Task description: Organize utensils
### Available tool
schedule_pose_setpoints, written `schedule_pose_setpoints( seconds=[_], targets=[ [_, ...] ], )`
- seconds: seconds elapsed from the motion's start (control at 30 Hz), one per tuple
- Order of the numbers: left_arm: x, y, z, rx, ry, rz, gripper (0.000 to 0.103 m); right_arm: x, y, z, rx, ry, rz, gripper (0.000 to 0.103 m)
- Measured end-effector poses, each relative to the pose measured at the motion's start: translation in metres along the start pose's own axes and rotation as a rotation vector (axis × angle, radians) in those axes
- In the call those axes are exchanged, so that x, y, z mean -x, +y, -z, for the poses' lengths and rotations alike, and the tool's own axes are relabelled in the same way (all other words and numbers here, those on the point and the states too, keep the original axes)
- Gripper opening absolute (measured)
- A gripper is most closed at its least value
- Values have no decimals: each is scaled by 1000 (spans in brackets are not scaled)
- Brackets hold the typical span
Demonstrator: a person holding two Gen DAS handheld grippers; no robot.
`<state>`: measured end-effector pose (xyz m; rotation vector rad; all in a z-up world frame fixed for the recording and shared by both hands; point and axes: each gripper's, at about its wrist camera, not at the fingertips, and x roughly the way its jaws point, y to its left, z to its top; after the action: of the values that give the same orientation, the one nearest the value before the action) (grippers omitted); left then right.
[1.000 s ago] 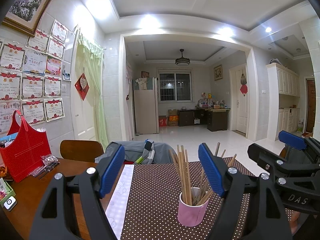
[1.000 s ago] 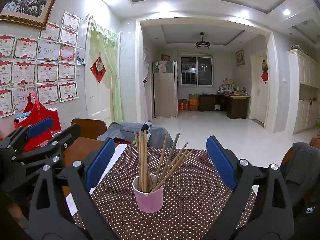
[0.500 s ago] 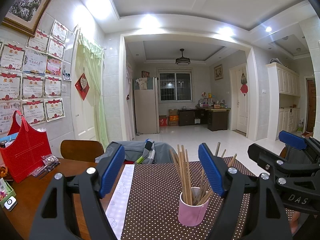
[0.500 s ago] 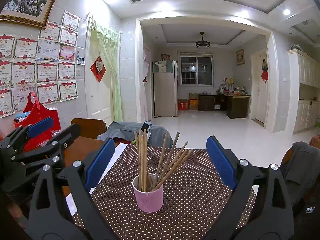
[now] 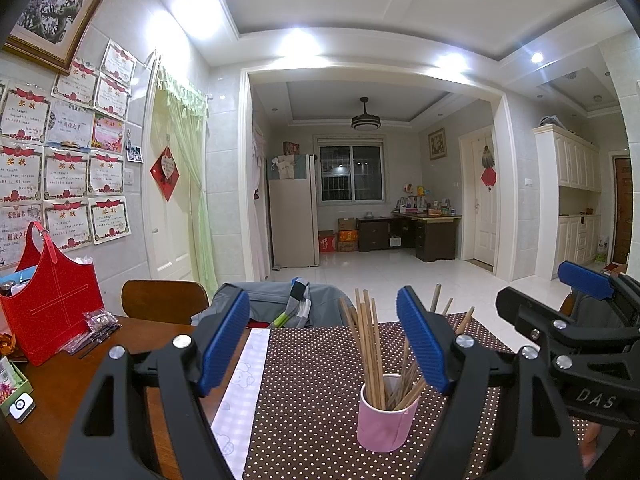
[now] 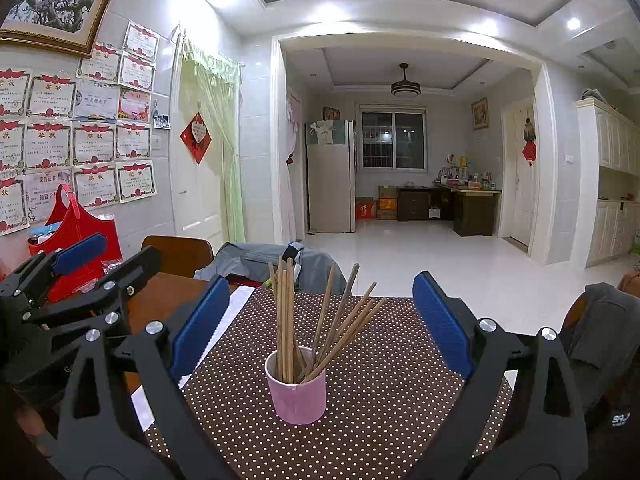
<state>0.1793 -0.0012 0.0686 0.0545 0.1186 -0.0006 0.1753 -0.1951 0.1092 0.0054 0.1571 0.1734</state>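
Both tongs are held level, low over the near edge of the desk [image 6: 168,300], pointing forward at the cup [image 6: 297,394]. The left tongs [image 5: 330,346] are spread wide with nothing between the blue pads [image 5: 224,342]; from the left view the cup [image 5: 382,420] sits just ahead, toward the right pad. The right tongs [image 6: 320,328] are likewise spread wide and empty, with the cup centred ahead of the gap. Each pair shows at the side of the other's view: the right tongs [image 5: 568,320] off to the right of the cup, the left tongs [image 6: 80,276] off to its left.

The cup stands upright on the dotted mat [image 6: 392,380], mouth up. The chopsticks [image 6: 286,320] stand in it, long axes near vertical. One bunch rises almost straight at the cup's left side; the others [image 6: 348,332] lean up and to the right, fanned apart.

Against the frames from a second and half a second ago, nothing differs: tongs, cup and chopsticks keep the same places and the same opening.
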Motion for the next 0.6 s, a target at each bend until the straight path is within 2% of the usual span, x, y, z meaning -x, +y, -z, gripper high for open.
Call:
schedule_pose_setpoints(
  seconds=[0.6],
  targets=[
    [0, 1, 0, -1, 2, -1, 75, -2, 0, 5, -1, 9, 0, 91]
  ],
)
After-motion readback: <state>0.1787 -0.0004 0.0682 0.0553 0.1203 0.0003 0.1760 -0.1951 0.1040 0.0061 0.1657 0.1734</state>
